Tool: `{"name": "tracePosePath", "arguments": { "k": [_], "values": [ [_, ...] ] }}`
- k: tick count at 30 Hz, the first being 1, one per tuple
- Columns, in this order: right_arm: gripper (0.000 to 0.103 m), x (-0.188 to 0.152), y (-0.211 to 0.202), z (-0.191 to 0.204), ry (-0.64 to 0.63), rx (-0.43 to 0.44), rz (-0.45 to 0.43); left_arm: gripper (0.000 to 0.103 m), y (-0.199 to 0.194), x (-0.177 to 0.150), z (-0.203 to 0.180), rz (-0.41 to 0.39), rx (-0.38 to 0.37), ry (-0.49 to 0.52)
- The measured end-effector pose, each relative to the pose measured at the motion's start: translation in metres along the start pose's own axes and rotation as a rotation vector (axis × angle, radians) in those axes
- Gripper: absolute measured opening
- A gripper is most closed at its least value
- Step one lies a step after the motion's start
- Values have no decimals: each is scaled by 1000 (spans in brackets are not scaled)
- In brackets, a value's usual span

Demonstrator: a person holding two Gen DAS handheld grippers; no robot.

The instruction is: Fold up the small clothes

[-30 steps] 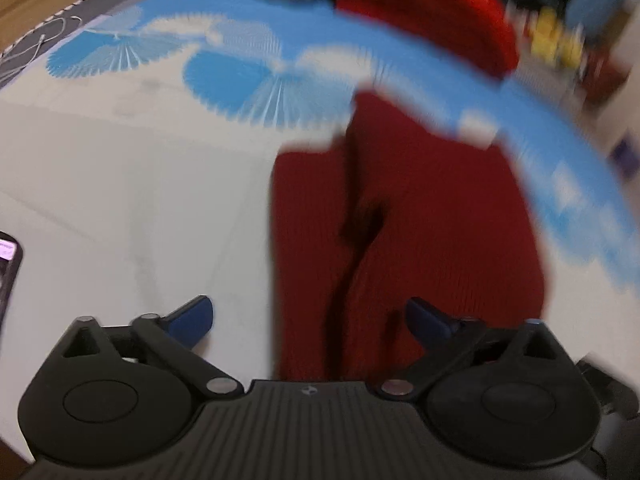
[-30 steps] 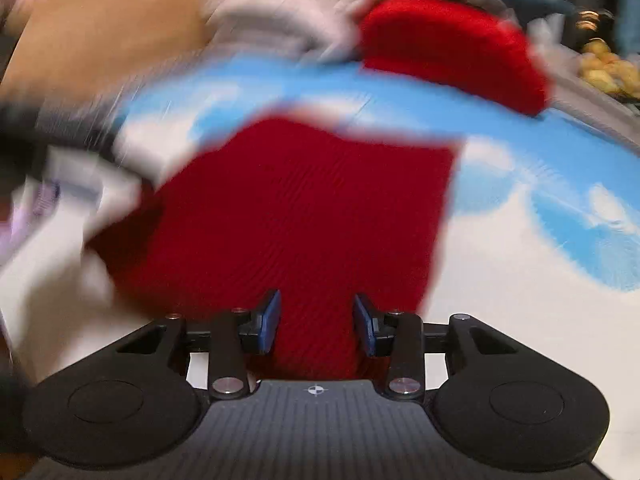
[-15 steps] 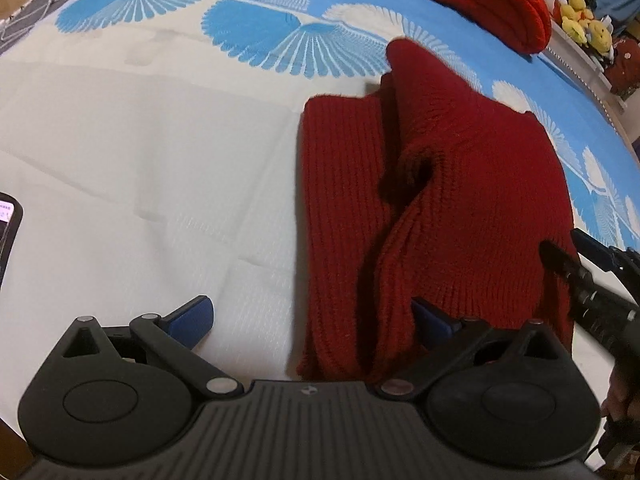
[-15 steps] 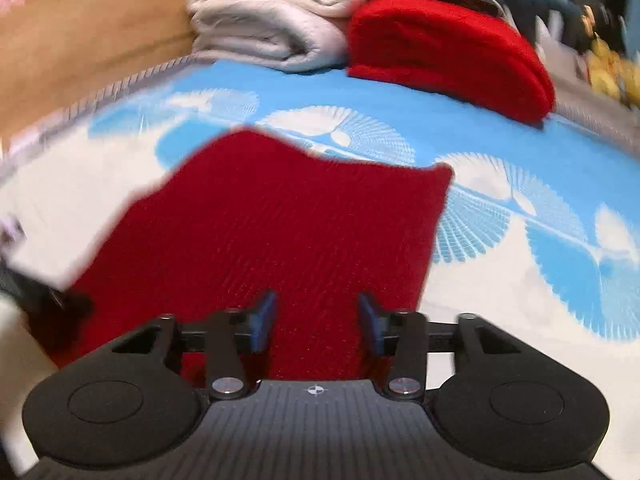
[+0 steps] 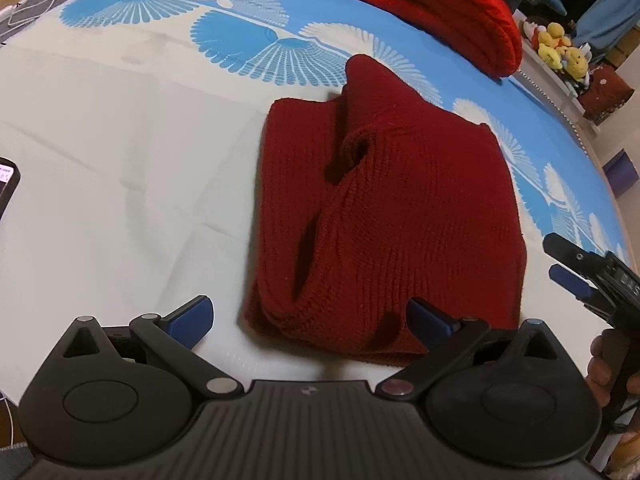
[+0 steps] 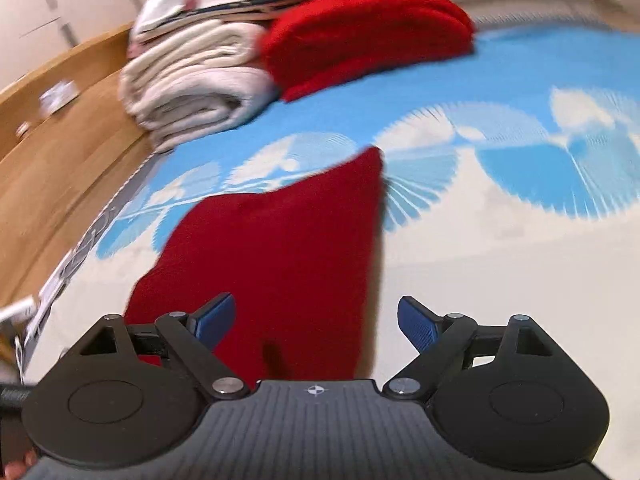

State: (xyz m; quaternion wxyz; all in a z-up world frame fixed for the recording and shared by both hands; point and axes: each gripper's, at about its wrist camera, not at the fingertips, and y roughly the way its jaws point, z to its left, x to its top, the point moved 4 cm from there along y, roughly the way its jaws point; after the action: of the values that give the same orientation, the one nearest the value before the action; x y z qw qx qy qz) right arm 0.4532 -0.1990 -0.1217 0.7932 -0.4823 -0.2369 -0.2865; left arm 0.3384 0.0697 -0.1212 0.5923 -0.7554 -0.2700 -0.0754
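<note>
A dark red knit garment (image 5: 384,216) lies folded on the bed sheet (image 5: 120,140), with a loose flap along its left side. My left gripper (image 5: 310,316) is open, and the garment's near edge lies between its blue pads (image 5: 192,316) without touching them. My right gripper (image 6: 316,318) is over the garment (image 6: 280,248), near one end. Its jaws are opening wide, and the pads (image 6: 416,322) do not press on the knit. The left wrist view shows the right gripper (image 5: 564,262) at the right edge, beside the garment.
A folded bright red blanket (image 5: 440,8) and a folded cream blanket (image 6: 192,92) lie at the far end of the bed. A phone (image 5: 6,184) is at the left edge. Plush toys (image 5: 560,44) sit on a shelf beyond. A wooden frame (image 6: 60,152) borders the bed.
The right gripper's jaws went from narrow to wide, and its view rolled and swung across the garment. The left gripper stayed open and shifted slightly. The garment now lies still.
</note>
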Motion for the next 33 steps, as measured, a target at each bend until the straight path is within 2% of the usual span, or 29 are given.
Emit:
{"name": "tracePosePath", "arguments": {
  "k": [2,20,28,31,33],
  "values": [
    [89,0,9,-3,3,-8,21,103,1,0,-2,3,-2,1],
    [89,-16,-4,-12,-25,-69,47,103,8,-3,-7,16,34,29],
    [89,7,7,-25,106,-12,60,103,11,-4,-7,22,41,31],
    [89,26,25,-34,184,53,112,103,15,-8,-6,35,36,27],
    [89,38,45,-36,203,59,160,103,23,-12,-3,83,-1,-17]
  ]
}}
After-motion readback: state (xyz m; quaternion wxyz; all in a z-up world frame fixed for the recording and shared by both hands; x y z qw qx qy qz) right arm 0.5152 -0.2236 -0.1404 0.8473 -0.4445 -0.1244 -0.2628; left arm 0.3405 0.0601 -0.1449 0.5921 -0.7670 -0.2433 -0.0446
